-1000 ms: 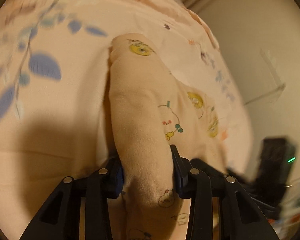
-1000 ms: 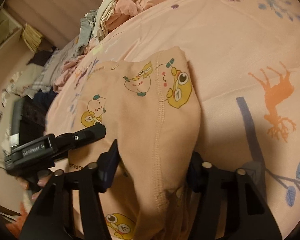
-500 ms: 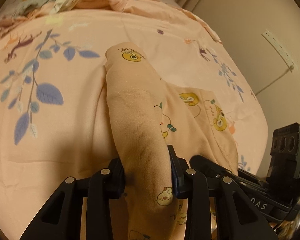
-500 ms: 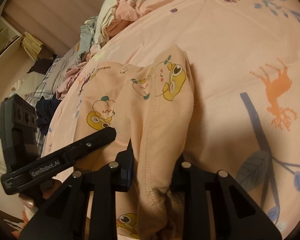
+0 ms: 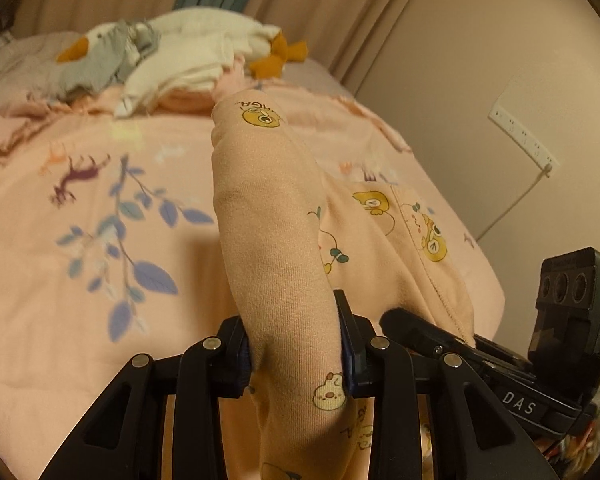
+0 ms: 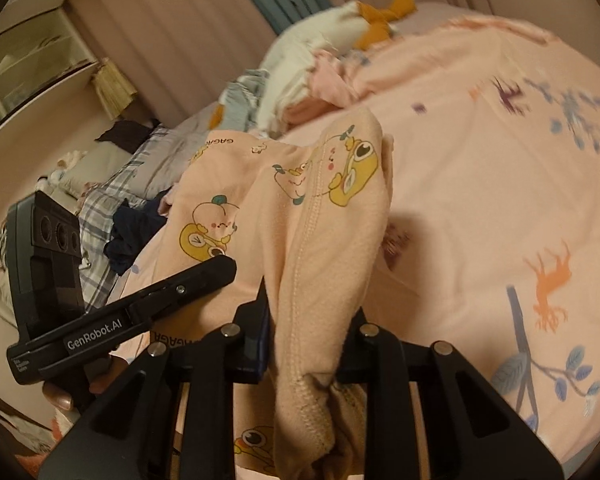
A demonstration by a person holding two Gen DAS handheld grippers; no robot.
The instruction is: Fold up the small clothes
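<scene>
In the left wrist view, our left hand-held gripper (image 5: pixel 296 344) is clamped on a thick roll of the peach cartoon-print garment (image 5: pixel 272 216), which drapes forward above the bed (image 5: pixel 60 320); the jaws have just been closing on it. The other hand-held gripper shows at the right edge.

In the right wrist view, our right hand-held gripper (image 6: pixel 308 340) pinches a bunched, seamed edge of the same garment (image 6: pixel 332 232); its jaws have just been closing too. We judge the risk is uneven tension: bunched fabric could slip from either grip, or the fold land crooked.
</scene>
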